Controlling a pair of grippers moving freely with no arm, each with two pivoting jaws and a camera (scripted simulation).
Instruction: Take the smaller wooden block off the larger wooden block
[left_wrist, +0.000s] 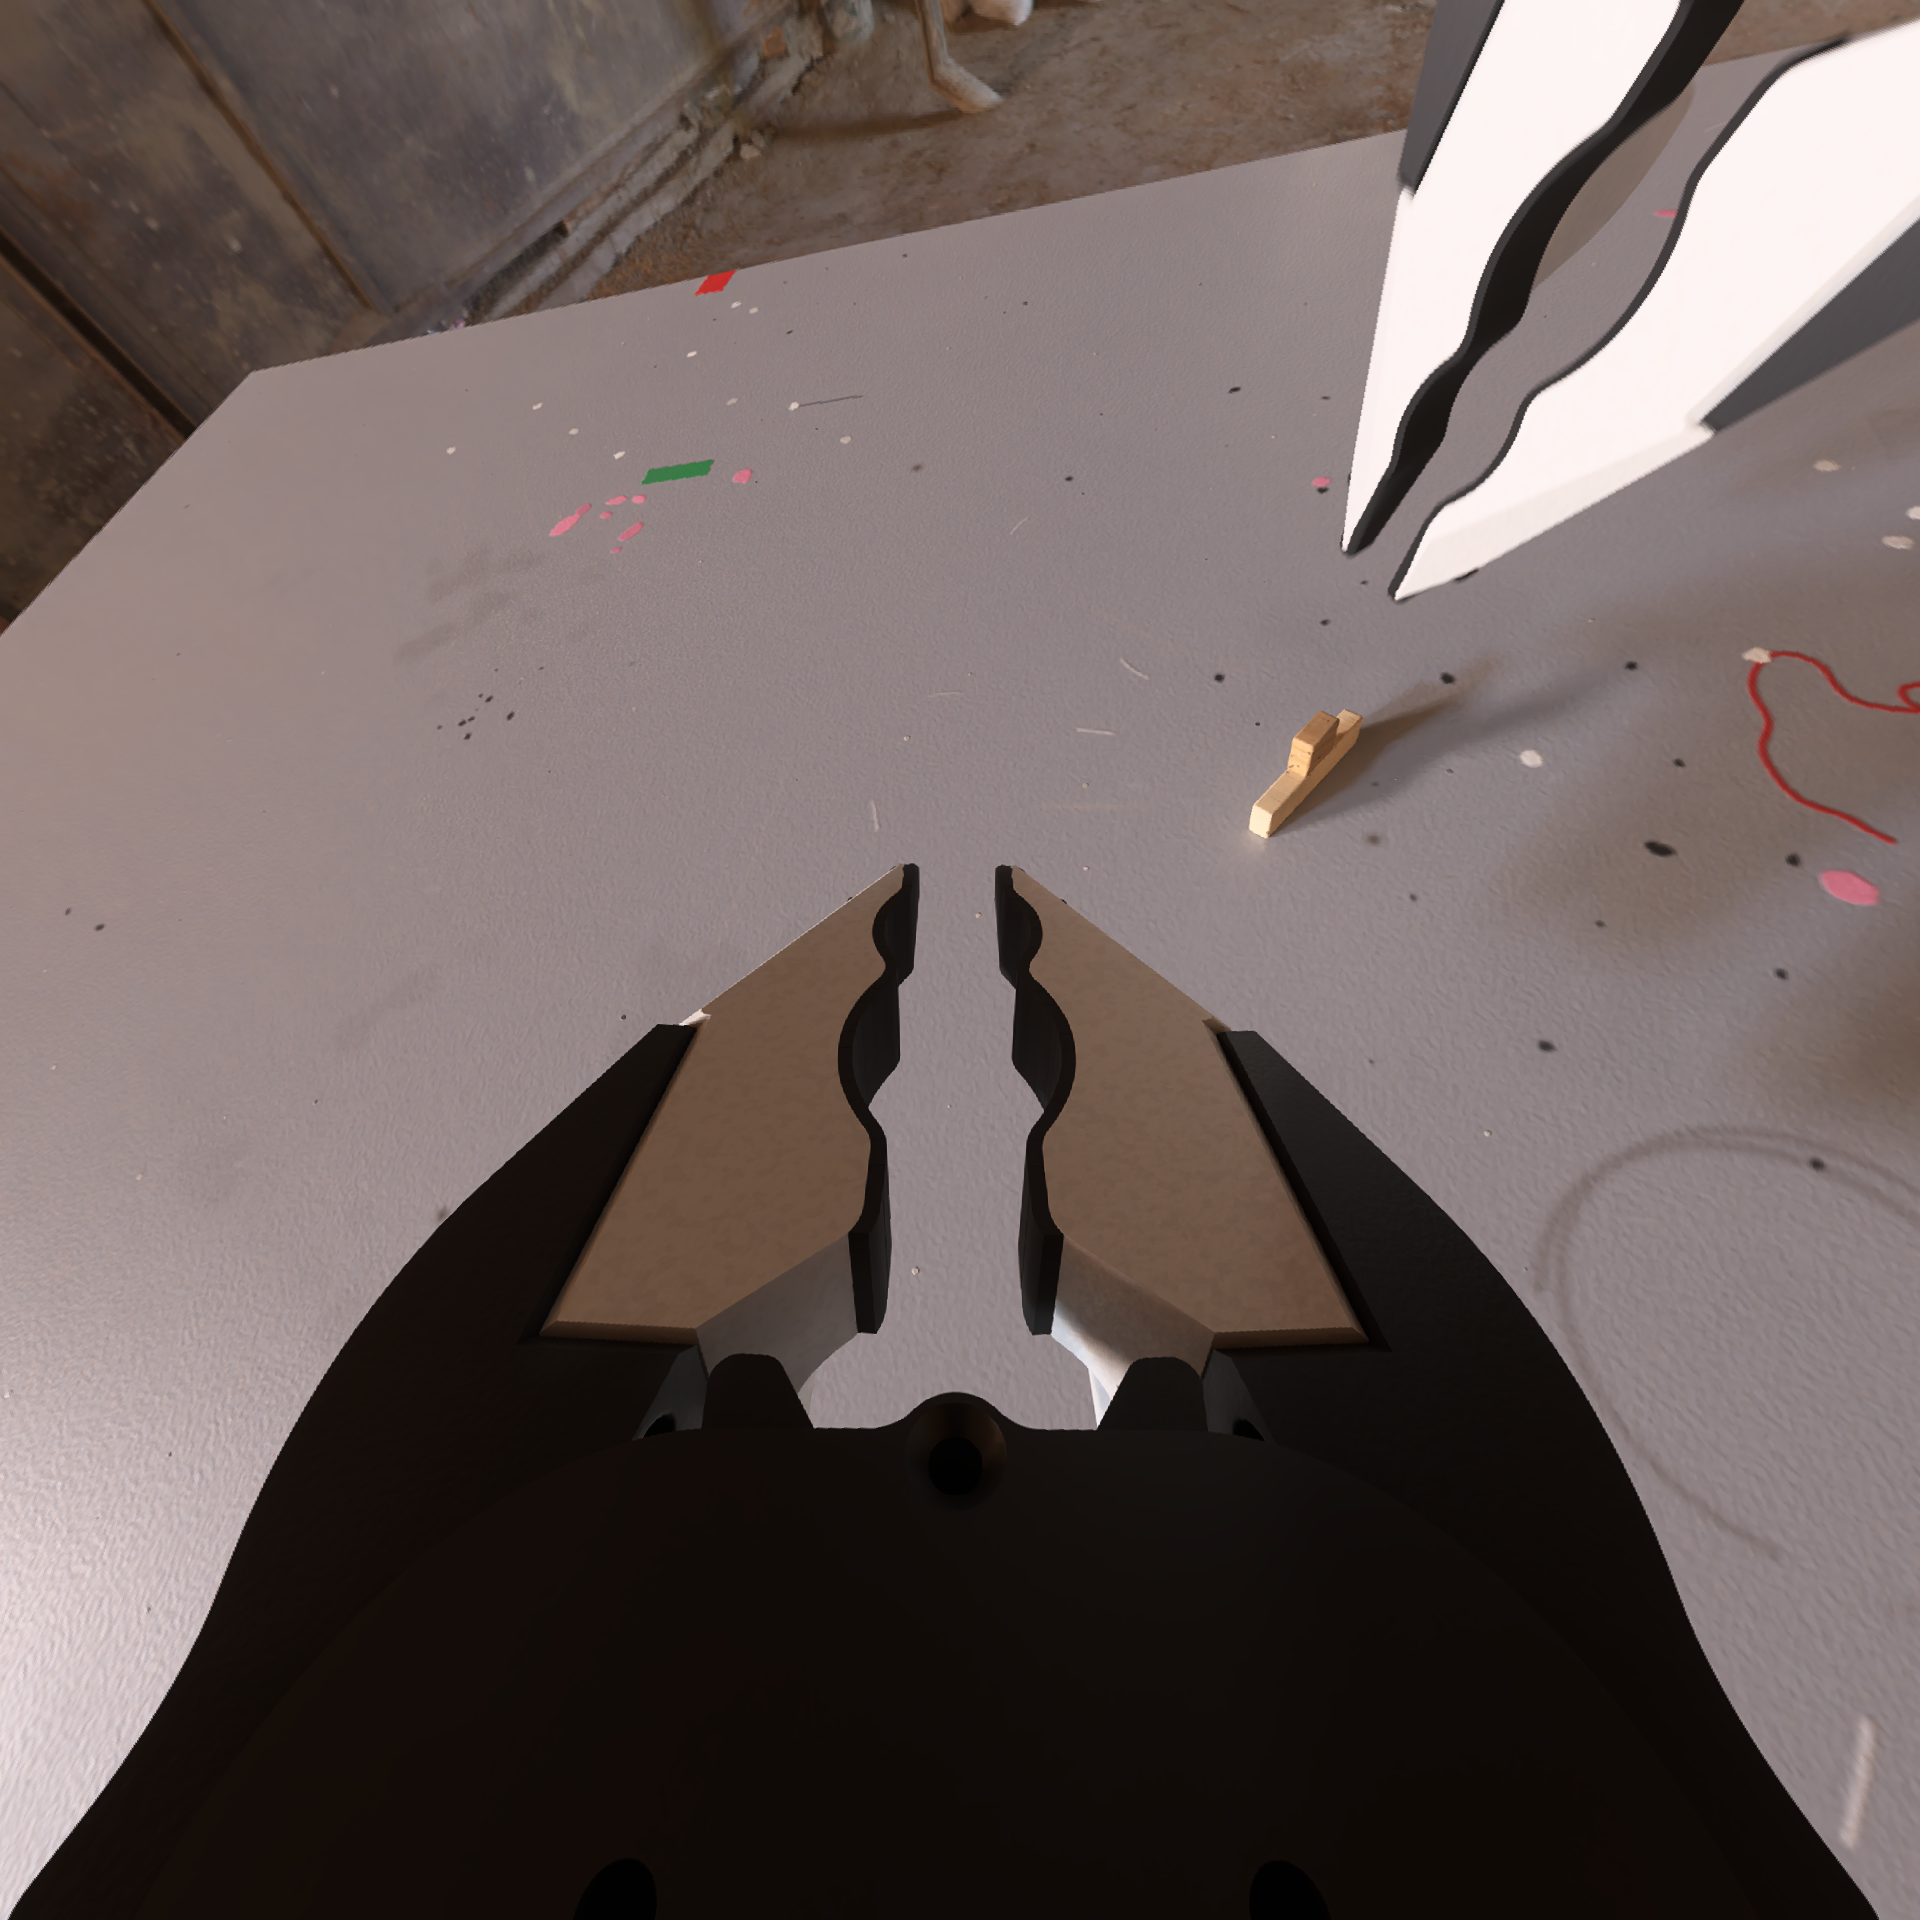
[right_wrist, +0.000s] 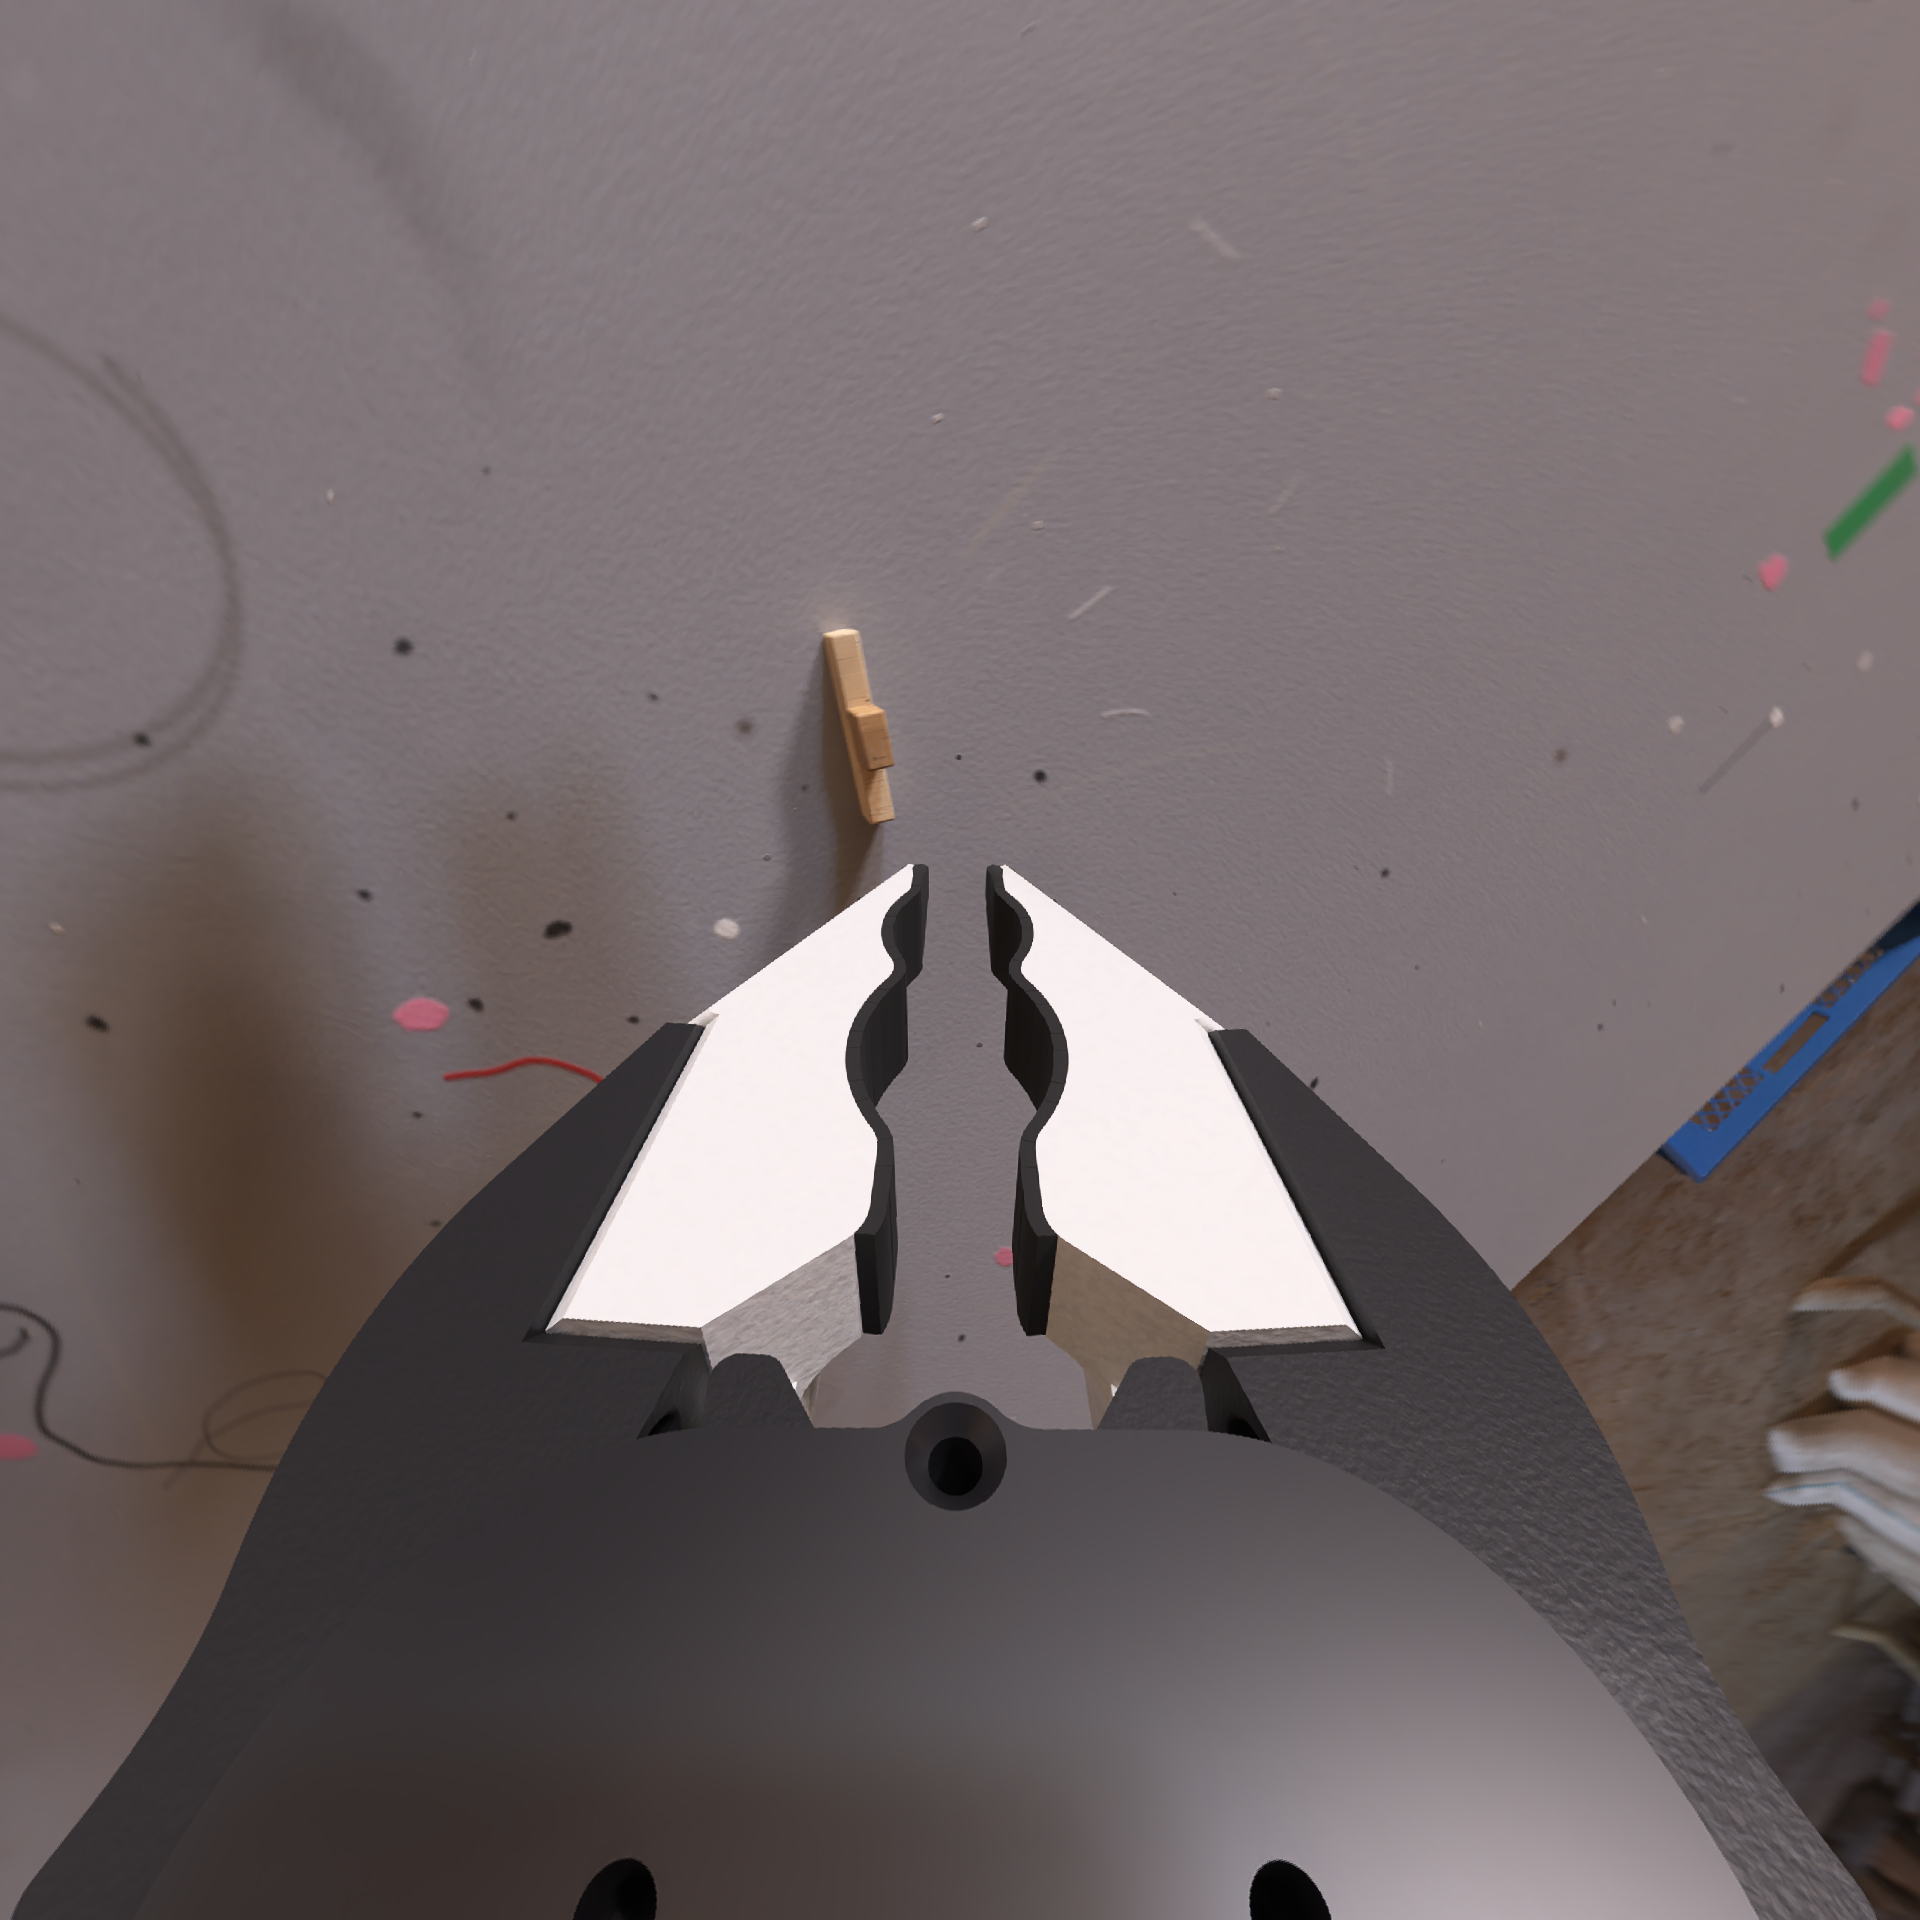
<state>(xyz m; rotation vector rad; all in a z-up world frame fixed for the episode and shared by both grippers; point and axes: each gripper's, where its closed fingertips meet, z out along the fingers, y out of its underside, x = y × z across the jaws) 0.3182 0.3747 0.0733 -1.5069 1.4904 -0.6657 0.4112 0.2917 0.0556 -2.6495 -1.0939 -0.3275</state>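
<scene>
A long, thin, pale larger wooden block (left_wrist: 1276, 810) lies flat on the grey table (left_wrist: 727, 727). The smaller wooden block (left_wrist: 1315, 738) sits on top of it, near its far end. My left gripper (left_wrist: 956, 873), with tan fingers, is open and empty, low over the table, left of and nearer than the blocks. My right gripper (left_wrist: 1374, 569), with white fingers, hangs above and beyond the blocks, tips pointing down. In the right wrist view the larger block (right_wrist: 847, 665) and the smaller block (right_wrist: 871, 736) lie just ahead of my open, empty right gripper (right_wrist: 956, 873), slightly to its left.
The table is speckled with paint: a green mark (left_wrist: 677, 472), pink spots (left_wrist: 1847, 886), a red squiggle (left_wrist: 1779, 748). Its far edge (left_wrist: 831, 272) drops to a dirt floor. In the right wrist view the table edge (right_wrist: 1766, 1081) runs at the right, with a blue object (right_wrist: 1787, 1055) below.
</scene>
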